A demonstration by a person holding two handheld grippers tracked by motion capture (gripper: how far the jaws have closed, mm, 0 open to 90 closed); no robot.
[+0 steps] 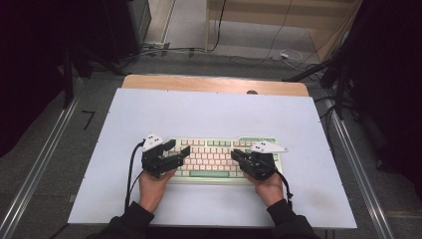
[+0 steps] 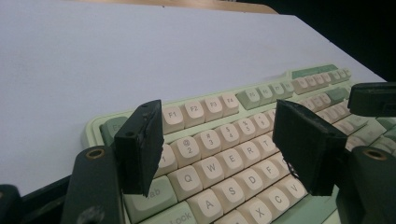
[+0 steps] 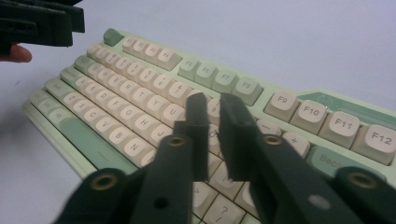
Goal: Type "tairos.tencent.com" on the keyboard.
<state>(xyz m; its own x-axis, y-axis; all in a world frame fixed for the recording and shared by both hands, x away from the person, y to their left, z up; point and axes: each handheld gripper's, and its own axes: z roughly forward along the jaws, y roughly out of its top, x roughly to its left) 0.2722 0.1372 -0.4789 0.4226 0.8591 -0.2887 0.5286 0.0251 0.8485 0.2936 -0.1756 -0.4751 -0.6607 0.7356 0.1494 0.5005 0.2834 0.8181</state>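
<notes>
My pale green keyboard with cream keys (image 1: 219, 158) sits at 6 o'clock on the white counter (image 1: 209, 112). Left gripper (image 1: 180, 148) gapes empty; right gripper (image 1: 234, 155) is pinched closed, empty. Risk I see: that blunt tip mashing neighbouring keys.

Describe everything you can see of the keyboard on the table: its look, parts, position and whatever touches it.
The keyboard is pale green, plastic by its look, with cream keycaps, several darker green keys and a long green space bar. It lies flat on the white table cover, near the person's edge, its long side across the table. The left tool hangs open above the left-hand keys. The right tool is shut, tips down over the right-hand keys; whether they press a key cannot be told.
</notes>
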